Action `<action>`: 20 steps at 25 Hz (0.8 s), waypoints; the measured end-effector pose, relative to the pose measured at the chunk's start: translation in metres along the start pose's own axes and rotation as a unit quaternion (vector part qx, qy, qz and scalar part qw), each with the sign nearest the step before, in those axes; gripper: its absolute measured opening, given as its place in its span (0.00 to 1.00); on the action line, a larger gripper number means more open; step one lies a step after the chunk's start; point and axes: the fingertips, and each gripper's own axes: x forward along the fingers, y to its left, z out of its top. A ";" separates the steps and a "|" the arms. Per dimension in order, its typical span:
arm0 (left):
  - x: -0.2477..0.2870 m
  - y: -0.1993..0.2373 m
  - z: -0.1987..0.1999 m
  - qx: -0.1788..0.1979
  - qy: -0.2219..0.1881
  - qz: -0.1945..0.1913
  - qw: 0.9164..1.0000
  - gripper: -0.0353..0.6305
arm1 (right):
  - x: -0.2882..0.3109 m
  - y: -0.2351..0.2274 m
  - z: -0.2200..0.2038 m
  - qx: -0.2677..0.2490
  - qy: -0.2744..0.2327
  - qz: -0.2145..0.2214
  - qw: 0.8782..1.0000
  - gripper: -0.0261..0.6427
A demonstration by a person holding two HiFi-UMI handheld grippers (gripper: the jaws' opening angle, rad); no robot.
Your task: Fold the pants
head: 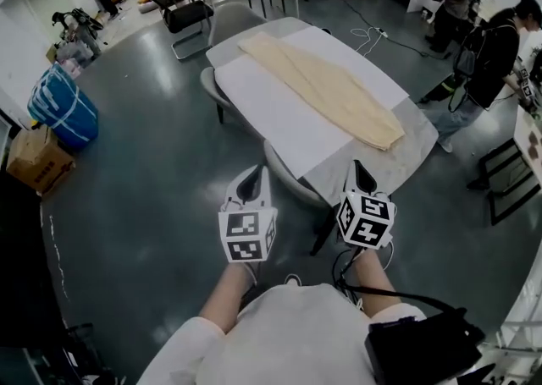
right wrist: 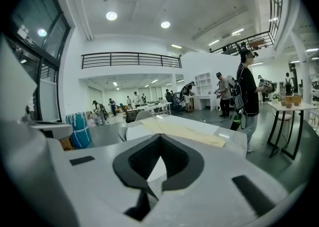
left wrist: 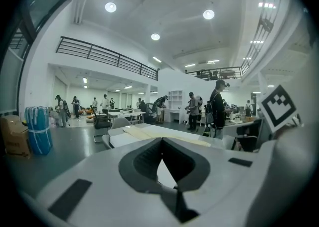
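Cream pants lie flat and stretched out diagonally on a white sheet that covers most of a grey table. Both grippers are held side by side in front of the person, short of the table's near corner and apart from the pants. The left gripper is shut with nothing between its jaws, and its tips meet in the left gripper view. The right gripper is likewise shut and empty. Beyond each pair of jaws the pants show on the table ahead.
A grey chair stands at the table's near edge between the grippers, and others stand at the far end and left side. A blue bundle and cardboard box sit left. People stand right of the table.
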 end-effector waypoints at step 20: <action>0.241 0.075 0.043 0.027 -0.005 -0.129 0.991 0.06 | 0.181 -0.012 0.042 0.030 0.002 -0.126 0.992 0.03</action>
